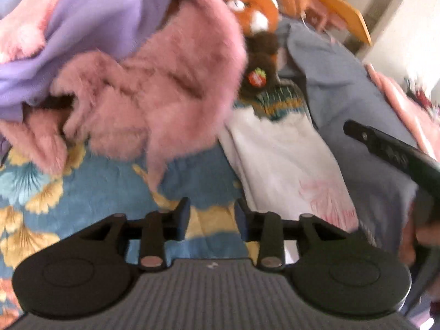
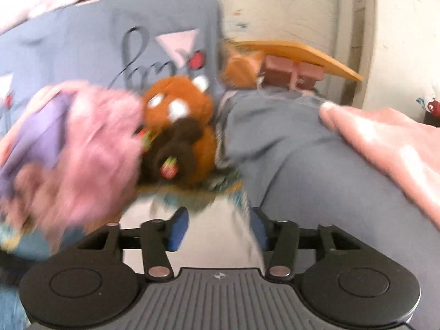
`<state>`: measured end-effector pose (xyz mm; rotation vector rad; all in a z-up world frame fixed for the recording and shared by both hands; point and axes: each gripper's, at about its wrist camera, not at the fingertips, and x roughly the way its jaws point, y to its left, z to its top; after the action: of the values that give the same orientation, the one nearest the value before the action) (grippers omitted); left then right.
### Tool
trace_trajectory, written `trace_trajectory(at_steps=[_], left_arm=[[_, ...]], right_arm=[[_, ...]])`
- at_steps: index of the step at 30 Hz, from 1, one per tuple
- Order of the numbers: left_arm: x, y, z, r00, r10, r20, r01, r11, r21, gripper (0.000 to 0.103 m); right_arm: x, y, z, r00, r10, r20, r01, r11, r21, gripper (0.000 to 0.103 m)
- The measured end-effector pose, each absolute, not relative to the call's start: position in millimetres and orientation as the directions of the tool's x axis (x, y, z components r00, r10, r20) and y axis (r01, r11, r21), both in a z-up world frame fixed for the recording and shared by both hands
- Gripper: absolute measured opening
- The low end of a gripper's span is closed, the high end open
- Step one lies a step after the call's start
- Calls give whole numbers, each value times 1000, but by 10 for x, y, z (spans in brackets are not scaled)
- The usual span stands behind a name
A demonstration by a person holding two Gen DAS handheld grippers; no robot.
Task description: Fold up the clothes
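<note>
A fluffy pink garment (image 1: 154, 88) with a lilac lining (image 1: 90, 27) lies crumpled at the upper left on a blue floral sheet (image 1: 90, 189). In the right wrist view the pink garment (image 2: 90, 148) shows blurred at the left. A white garment (image 1: 280, 159) with a green and yellow knitted band (image 1: 277, 101) lies flat beside it. My left gripper (image 1: 212, 214) is open over the sheet, close to the white garment's edge, with nothing between its fingers. My right gripper (image 2: 218, 229) is open just above the white garment (image 2: 214, 228); its pads do not press the cloth.
An orange and brown plush toy (image 2: 181, 129) sits behind the garments. A grey-blue cover (image 2: 288, 148) and a pink blanket (image 2: 390, 143) fill the right. A grey pillow with script (image 2: 115, 49), an orange board (image 2: 302, 55) and a pale wall stand behind. The right gripper's black body (image 1: 393, 154) enters the left wrist view.
</note>
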<state>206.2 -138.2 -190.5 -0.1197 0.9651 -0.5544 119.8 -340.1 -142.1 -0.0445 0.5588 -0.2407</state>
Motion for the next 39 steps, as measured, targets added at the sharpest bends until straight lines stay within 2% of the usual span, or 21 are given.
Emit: trace_trajectory(at_steps=[2, 4, 9, 10, 13, 16, 18, 22, 25, 28, 30, 31, 33, 36, 39], left_arm=[[1961, -1450, -1902, 422, -509, -750, 417, 844, -338, 50], [1868, -1542, -1891, 397, -547, -737, 453, 815, -361, 52], [1735, -1896, -1839, 340, -636, -692, 563, 728, -392, 69], [1730, -1975, -1846, 325, -639, -697, 578, 717, -388, 69], [1801, -2268, -1952, 324, -547, -772, 587, 756, -289, 69], [1939, -2269, -2115, 295, -506, -810, 501, 804, -320, 69], [1950, -2289, -2132, 308, -494, -813, 497, 812, -306, 69], [1821, -2511, -2149, 352, -395, -849, 589, 798, -127, 72], [1821, -2437, -2114, 341, -401, -850, 553, 817, -164, 72], [1792, -2235, -2013, 361, -453, -815, 529, 819, -221, 73], [1784, -2118, -2020, 381, -439, -814, 513, 832, -208, 81], [1786, -2079, -2045, 377, -421, -825, 503, 841, -199, 81], [1796, -2046, -2116, 365, -407, -837, 497, 845, -195, 81], [1715, -2019, -2072, 380, -409, -830, 513, 840, -179, 81], [1568, -1869, -1883, 414, -437, -799, 517, 835, -189, 81]], right_arm=[[1025, -3276, -1590, 808, -227, -544, 175, 974, -146, 50], [885, -3198, -1761, 789, -223, -573, 158, 974, -162, 49], [794, -3286, -2048, 769, -212, -603, 209, 975, -76, 49], [800, -3281, -2069, 770, -213, -602, 207, 975, -80, 49], [796, -3273, -2136, 769, -217, -601, 208, 974, -85, 50], [770, -3303, -2172, 769, -206, -606, 210, 976, -66, 50], [758, -3343, -2184, 767, -193, -612, 213, 976, -40, 51], [750, -3310, -2206, 767, -202, -609, 204, 977, -66, 54], [750, -3379, -2092, 768, -181, -614, 186, 981, -56, 53], [636, -3448, -1985, 794, -219, -567, 226, 972, -58, 57], [664, -3520, -2088, 750, -204, -629, 240, 970, -28, 62], [677, -3558, -2144, 733, -185, -655, 246, 969, 2, 67], [680, -3579, -2159, 729, -172, -662, 251, 968, 25, 67], [659, -3505, -2029, 733, -189, -653, 238, 971, -14, 60], [548, -3338, -1780, 739, -229, -634, 238, 969, -72, 66]])
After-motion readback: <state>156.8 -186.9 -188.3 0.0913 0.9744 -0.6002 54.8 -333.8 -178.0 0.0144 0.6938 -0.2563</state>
